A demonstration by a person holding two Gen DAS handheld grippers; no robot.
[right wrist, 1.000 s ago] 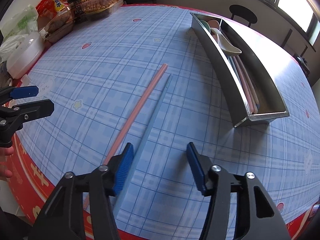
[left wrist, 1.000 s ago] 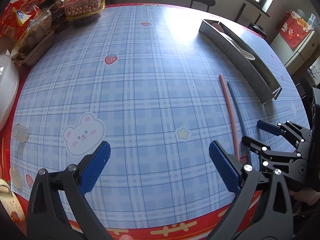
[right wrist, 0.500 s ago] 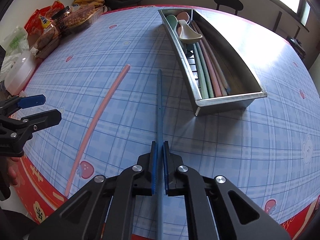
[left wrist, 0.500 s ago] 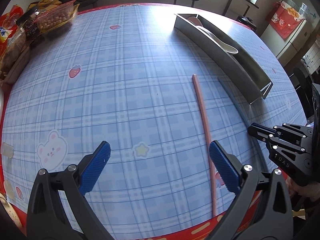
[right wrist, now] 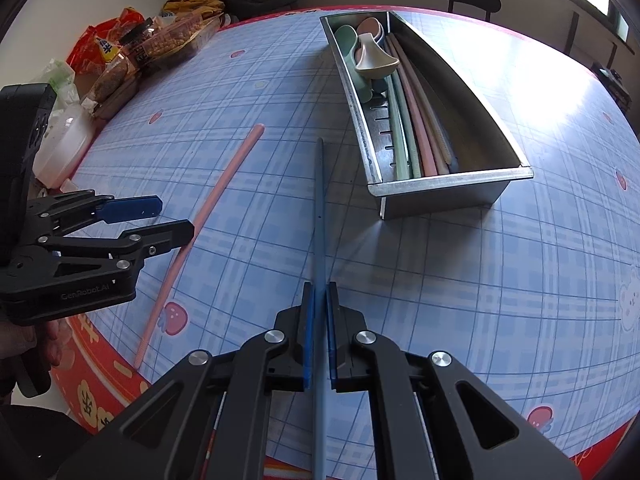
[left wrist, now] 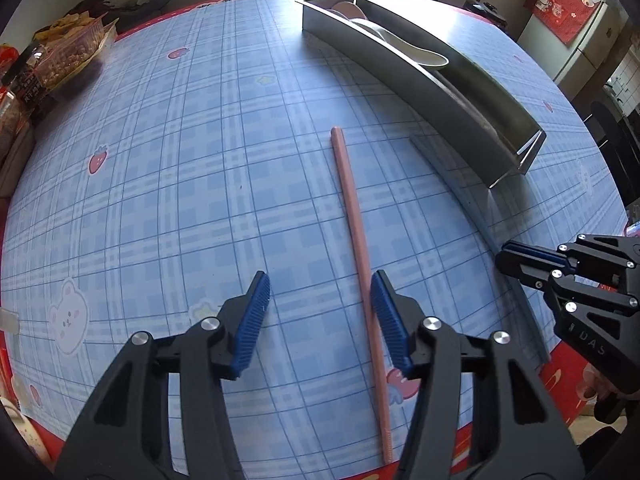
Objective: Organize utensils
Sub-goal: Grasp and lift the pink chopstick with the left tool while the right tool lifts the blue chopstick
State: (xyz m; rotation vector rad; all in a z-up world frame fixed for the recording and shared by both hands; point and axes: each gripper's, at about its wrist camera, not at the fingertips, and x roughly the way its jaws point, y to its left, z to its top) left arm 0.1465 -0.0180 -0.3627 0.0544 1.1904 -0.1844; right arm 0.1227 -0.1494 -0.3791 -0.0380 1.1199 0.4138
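Blue plaid cloth with strawberry and bear prints covers the round table [right wrist: 500, 280], and snack packets [right wrist: 132, 52] crowd its far left edge. Toward the far side stands a long metal tray [right wrist: 444, 196] holding pastel spoons [right wrist: 372, 60] at its far end and a row of green and pink chopsticks [right wrist: 416, 136] along its length.

The right tool [right wrist: 320, 336] is closed tight on a blue chopstick [right wrist: 319, 208], its pads clamping the stick near the near end; the stick runs away from the tool toward the tray's near corner, with its far tip just beside the tray wall.

The left tool [left wrist: 320, 320] has just been closing and stands about half open above the table. A pink chopstick [left wrist: 354, 224] lies flat on the cloth between its pads, close against the right pad [left wrist: 390, 320], and neither pad presses on it. The two chopsticks lie well apart, angled to each other.
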